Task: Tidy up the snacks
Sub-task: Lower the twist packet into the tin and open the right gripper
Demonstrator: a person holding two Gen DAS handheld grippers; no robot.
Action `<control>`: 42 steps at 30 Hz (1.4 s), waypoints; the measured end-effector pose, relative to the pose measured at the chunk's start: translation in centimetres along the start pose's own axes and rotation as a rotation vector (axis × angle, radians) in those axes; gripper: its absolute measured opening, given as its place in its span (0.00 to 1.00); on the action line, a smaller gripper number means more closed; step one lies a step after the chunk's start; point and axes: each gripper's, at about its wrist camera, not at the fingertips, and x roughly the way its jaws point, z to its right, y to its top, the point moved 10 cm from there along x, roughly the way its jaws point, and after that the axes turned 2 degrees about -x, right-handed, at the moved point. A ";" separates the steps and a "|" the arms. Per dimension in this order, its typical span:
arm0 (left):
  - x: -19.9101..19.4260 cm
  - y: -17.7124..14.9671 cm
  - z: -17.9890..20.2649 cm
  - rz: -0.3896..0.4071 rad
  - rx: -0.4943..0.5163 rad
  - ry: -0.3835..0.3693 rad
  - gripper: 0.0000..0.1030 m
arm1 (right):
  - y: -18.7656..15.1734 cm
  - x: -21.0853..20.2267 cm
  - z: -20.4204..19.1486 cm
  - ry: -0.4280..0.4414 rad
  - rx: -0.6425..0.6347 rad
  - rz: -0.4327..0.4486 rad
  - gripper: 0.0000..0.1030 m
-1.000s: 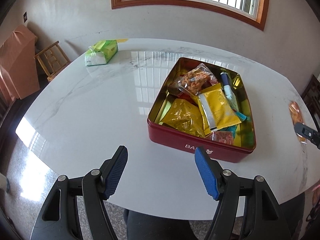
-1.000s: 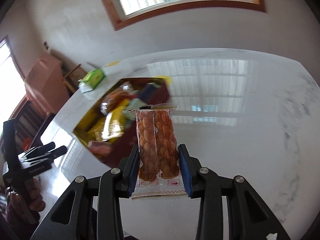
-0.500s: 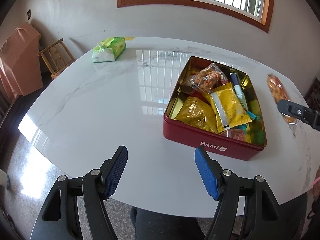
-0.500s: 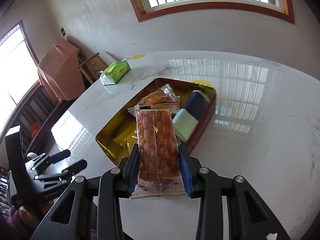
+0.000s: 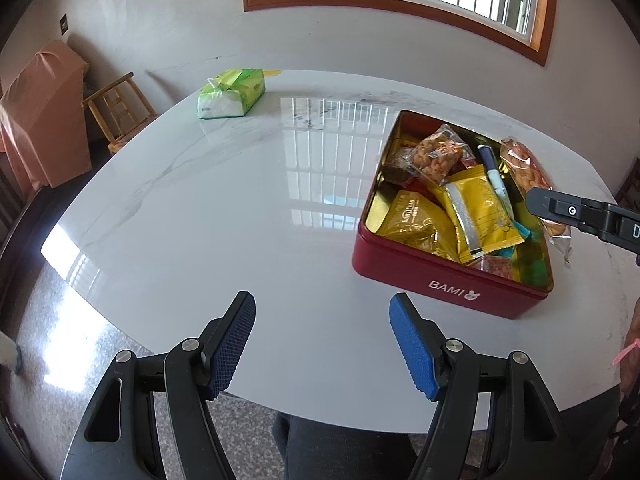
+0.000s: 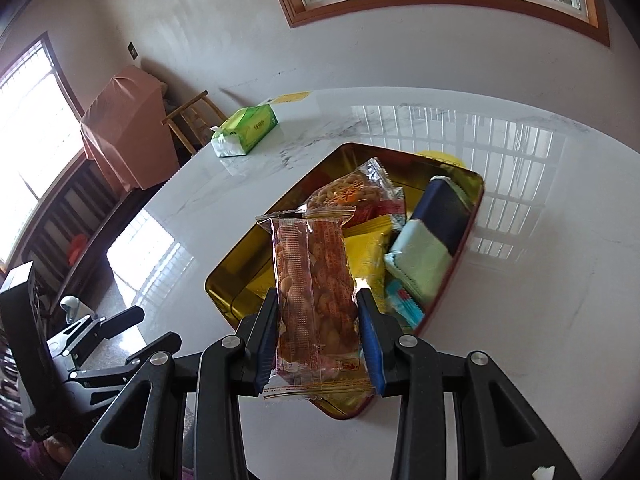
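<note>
White marble covered the table [image 5: 224, 208] in the left wrist view, with an arched window and pale wall behind it. A red tin [image 5: 452, 280] sat toward the right, already holding several wrapped snacks: two gold packets, a clear bag of nuts [image 5: 436, 156], and a blue-and-mint stick. "BAMI" and a small rabbit mark were printed on its front wall; the script on one gold packet was too small to read. The left gripper [image 5: 322, 338] hung over the table's near edge with its blue pads spread wide and nothing between them. At the right edge the right gripper [image 5: 560, 210] carried a clear snack pack [image 5: 524, 172] above the tin's far right corner. A green tissue pack [image 5: 230, 94] lay well apart at the far left.

From the right wrist view, the right gripper [image 6: 318, 338] was clamped on the snack pack [image 6: 316, 292] (an orange-printed wrapper of biscuit-like pieces, its lettering unreadable), which was poised over the open tin [image 6: 476, 200]. The tissue pack [image 6: 246, 130] showed print I could not make out.

By my judgement most of the sorting was done, since no loose snacks showed on the marble; what remained was releasing this pack into the tin.
</note>
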 end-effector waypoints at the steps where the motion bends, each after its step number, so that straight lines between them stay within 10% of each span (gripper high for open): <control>1: 0.1 0.0 -0.1 -0.002 -0.002 0.001 0.68 | 0.2 0.3 -0.2 0.001 0.000 -0.002 0.34; 42: 1.7 -0.2 -3.4 0.002 -0.010 0.064 0.69 | 0.9 6.6 -1.8 -0.047 0.010 -0.063 0.35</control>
